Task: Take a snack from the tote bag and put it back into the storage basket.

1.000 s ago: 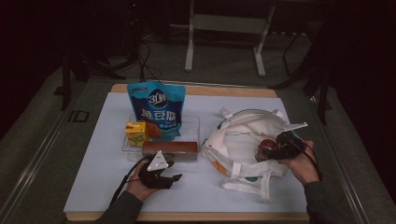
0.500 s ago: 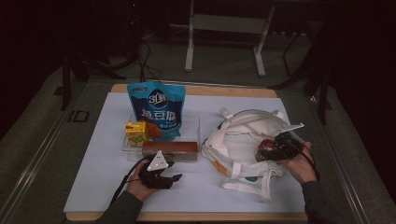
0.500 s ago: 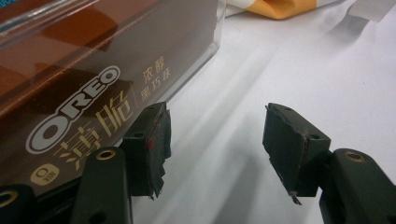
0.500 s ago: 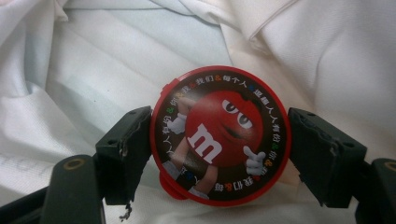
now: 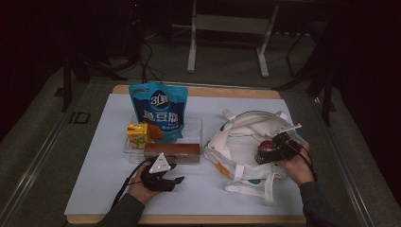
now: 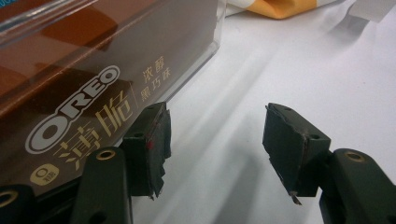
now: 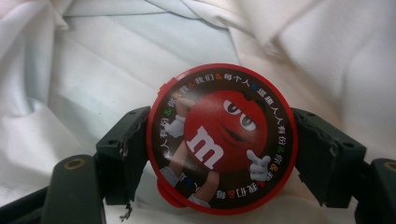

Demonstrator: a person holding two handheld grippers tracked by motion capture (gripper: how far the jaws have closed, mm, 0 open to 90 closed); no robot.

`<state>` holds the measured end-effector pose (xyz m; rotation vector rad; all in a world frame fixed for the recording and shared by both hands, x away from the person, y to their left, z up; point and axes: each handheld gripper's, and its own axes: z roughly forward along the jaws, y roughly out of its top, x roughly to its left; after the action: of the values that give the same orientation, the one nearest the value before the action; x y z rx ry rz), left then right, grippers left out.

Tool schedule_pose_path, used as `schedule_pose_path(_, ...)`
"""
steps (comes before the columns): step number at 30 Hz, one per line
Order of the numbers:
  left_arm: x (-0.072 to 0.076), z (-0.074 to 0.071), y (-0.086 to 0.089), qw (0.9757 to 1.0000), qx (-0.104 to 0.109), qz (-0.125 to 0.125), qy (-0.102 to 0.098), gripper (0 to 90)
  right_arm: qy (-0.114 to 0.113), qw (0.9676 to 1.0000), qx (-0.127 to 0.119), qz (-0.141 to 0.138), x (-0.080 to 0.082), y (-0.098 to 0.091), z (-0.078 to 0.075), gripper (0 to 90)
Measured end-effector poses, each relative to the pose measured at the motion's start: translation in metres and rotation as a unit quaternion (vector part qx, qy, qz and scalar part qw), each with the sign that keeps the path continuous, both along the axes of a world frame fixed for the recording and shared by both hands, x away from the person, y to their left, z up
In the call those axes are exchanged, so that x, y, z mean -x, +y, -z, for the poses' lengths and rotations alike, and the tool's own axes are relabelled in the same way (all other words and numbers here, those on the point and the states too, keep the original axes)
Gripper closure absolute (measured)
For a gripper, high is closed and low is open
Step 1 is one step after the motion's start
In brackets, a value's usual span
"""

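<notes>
The right gripper [image 7: 219, 144] is clamping the M&M's tub [image 7: 222, 140] over the tote bag [image 5: 246, 142]. It should be lowering it deep inside before letting go. The left gripper [image 6: 215, 140] is gaping empty beside the Oreo box [image 6: 93, 79].

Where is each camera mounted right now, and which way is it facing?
High view: above the person's side, looking forward and down on the table; both forearms, left gripper, right gripper.
Left gripper view: rides the left gripper, looking along its open jaws at the Oreo box.
Right gripper view: rides the right gripper, jaws clamped on the round M&M's tin over the white tote bag.
Shared: the high view also shows the box, tin and bag.
</notes>
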<state>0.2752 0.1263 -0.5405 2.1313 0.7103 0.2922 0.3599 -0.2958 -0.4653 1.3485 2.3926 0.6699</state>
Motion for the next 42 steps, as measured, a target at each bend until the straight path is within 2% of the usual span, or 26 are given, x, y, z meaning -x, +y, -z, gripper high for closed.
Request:
schedule_pose_path(7, 0.000, 0.000, 0.000, 1.0000, -0.001, 0.001, 0.000, 41.1, 0.012, 0.9998, -0.004, -0.016, -0.003, -0.002, 0.001, 24.5)
schedule_pose_path(14, 0.000, 0.000, 0.000, 1.0000, -0.001, 0.001, 0.000, 41.1, 0.022, 0.9996, 0.007, -0.018, -0.004, -0.001, 0.006, 24.7)
schedule_pose_path(30, 0.000, 0.000, 0.000, 1.0000, -0.001, 0.001, 0.000, 41.1, 0.015, 0.9994, 0.023, -0.021, -0.001, 0.005, 0.003, 25.5)
schedule_pose_path(42, 0.000, 0.000, 0.000, 1.0000, -0.001, 0.001, 0.000, 41.1, 0.009, 0.9993, 0.019, -0.029, 0.002, 0.011, -0.003, 25.5)
